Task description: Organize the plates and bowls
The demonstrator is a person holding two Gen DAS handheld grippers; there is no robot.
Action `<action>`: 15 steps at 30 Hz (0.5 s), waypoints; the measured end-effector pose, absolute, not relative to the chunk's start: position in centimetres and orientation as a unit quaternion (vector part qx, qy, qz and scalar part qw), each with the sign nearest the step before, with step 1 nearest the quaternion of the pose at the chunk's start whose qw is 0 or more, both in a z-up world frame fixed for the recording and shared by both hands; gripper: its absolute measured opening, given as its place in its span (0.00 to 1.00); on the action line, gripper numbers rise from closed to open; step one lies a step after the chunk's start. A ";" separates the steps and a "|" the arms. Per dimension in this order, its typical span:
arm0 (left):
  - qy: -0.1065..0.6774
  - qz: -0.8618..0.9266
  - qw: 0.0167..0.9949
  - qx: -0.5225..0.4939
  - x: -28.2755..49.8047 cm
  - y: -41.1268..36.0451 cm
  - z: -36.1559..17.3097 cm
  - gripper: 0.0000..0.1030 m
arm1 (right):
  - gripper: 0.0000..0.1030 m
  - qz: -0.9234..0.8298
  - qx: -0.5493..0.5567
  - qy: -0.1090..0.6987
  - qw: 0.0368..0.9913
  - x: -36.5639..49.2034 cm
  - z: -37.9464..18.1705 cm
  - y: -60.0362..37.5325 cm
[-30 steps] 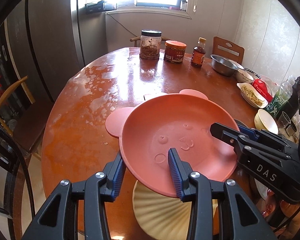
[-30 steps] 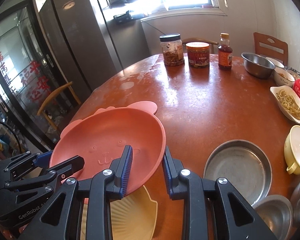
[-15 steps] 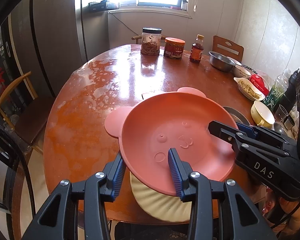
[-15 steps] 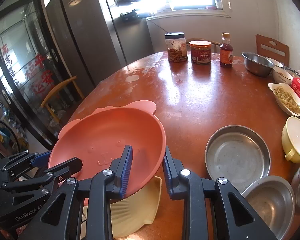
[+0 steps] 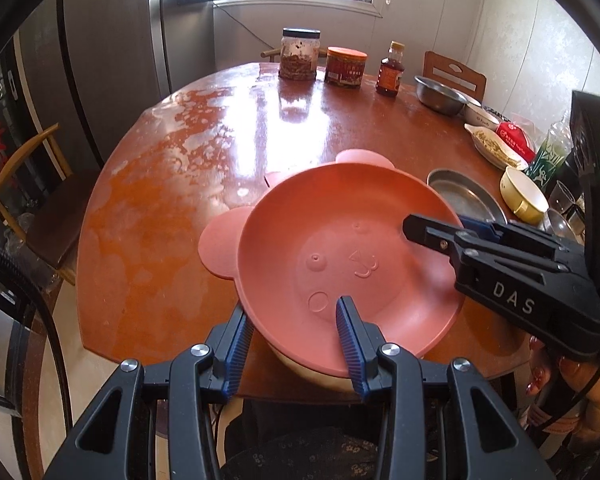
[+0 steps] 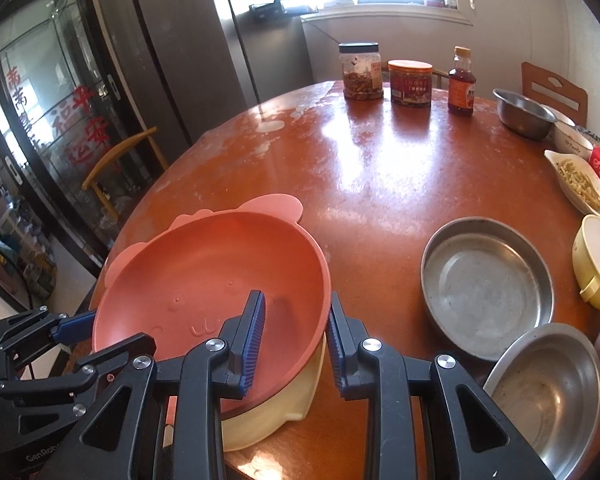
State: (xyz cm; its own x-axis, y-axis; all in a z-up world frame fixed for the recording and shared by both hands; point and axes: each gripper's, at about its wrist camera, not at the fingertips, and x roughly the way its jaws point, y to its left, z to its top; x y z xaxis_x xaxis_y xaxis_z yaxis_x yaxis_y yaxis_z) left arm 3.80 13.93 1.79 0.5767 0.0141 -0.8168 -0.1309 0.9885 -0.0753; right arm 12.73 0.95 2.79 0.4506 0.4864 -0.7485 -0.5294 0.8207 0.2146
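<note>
Both your grippers — left gripper (image 5: 296,332), right gripper (image 6: 296,336) — have fingers clamped on the pink bear plate's (image 5: 348,264) rim, just above the cream plate (image 6: 276,408). Steel dishes (image 6: 486,286) beside your right fingers remain unstacked on the counter (image 5: 160,216).

Left black two-finger gripper (image 5: 290,340) and right black two-finger gripper (image 6: 296,338) both tilt downward, jaws clamped on opposite rims of the pink bear-eared plastic plate (image 5: 352,256).

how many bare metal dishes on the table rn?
3. A shallow steel pan right of the pink plate, a steel bowl at the near right edge, and a steel bowl at the far right. More may sit beyond the right edge.
</note>
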 end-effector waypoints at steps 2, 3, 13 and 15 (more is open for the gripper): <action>0.461 0.041 0.884 -0.059 3.5 13.9 1.5 0.41 | 0.30 0.299 -0.028 0.433 0.850 12.6 2.5 1.1; 0.462 0.040 0.884 -0.059 3.3 14.0 1.4 0.41 | 0.30 0.300 -0.029 0.434 0.849 12.6 2.4 1.2; 0.475 0.030 0.878 -0.044 2.7 13.0 0.7 0.41 | 0.30 0.288 -0.058 0.450 0.843 13.1 0.6 2.2; 0.478 0.028 0.877 -0.044 2.8 12.8 0.6 0.41 | 0.30 0.284 -0.060 0.453 0.843 13.2 0.4 2.2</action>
